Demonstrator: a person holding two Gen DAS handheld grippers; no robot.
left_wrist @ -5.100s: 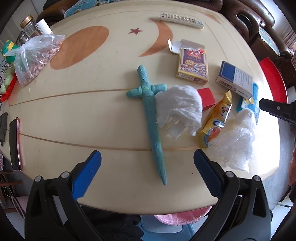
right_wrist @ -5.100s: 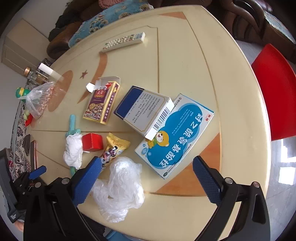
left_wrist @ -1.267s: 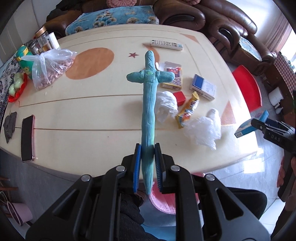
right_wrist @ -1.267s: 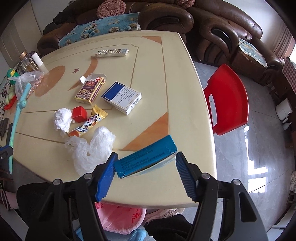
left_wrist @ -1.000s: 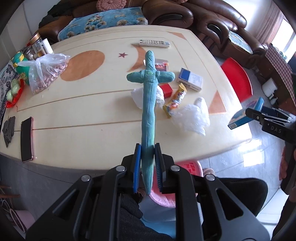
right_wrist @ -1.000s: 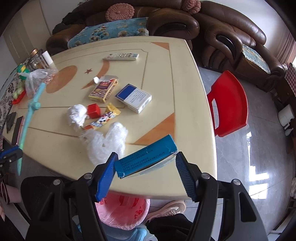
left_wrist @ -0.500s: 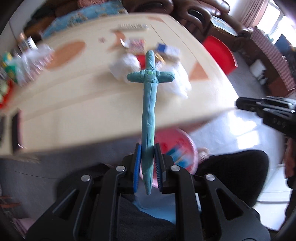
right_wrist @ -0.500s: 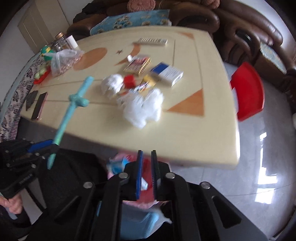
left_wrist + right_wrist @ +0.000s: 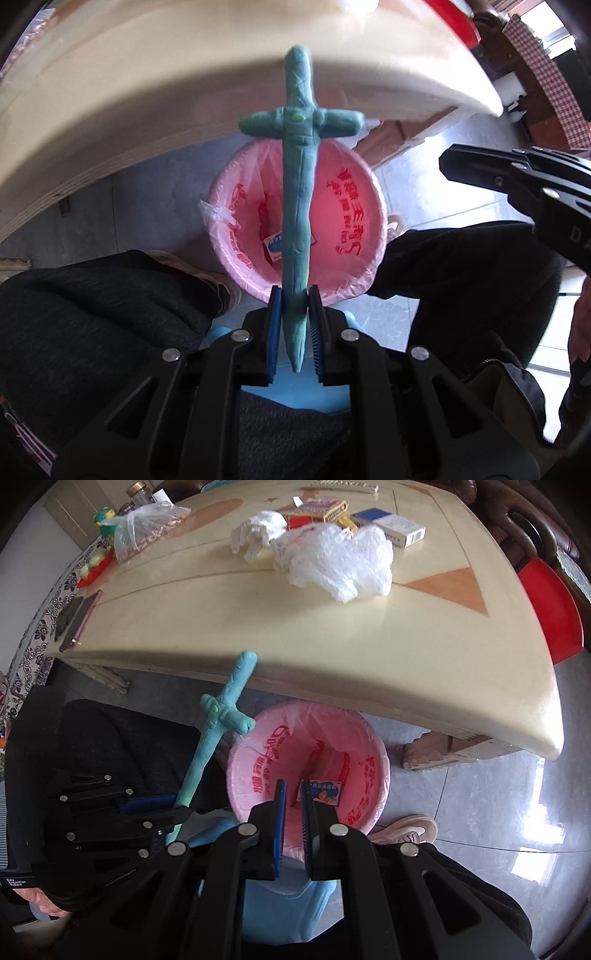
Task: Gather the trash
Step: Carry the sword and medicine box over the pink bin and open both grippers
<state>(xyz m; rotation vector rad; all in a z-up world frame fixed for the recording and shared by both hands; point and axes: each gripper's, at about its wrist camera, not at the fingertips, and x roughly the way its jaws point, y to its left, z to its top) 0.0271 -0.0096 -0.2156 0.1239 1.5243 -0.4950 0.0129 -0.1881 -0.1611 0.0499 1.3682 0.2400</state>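
My left gripper (image 9: 294, 295) is shut on the thin end of a teal sword-shaped toy (image 9: 297, 184), held over the pink-lined trash bin (image 9: 354, 236) under the table edge. The toy (image 9: 214, 723) and the left gripper (image 9: 173, 808) also show in the right wrist view. My right gripper (image 9: 291, 794) is shut and empty above the bin (image 9: 258, 760). A blue medicine box (image 9: 325, 790) lies inside the bin. On the table (image 9: 332, 627) remain a crumpled clear plastic bag (image 9: 340, 561) and a white tissue wad (image 9: 255, 531).
Farther back on the table are a blue-white box (image 9: 391, 526), a yellow-red box (image 9: 321, 509), a remote (image 9: 343, 484), a bag of nuts (image 9: 144, 528) and a phone (image 9: 83, 618). A red chair (image 9: 554, 616) stands at the right. My dark-clothed legs (image 9: 110, 332) flank the bin.
Both grippers dropped from table height to the bin below the edge. The right gripper, which held the blue box a second ago, is now shut and empty; the box lies in the bin.
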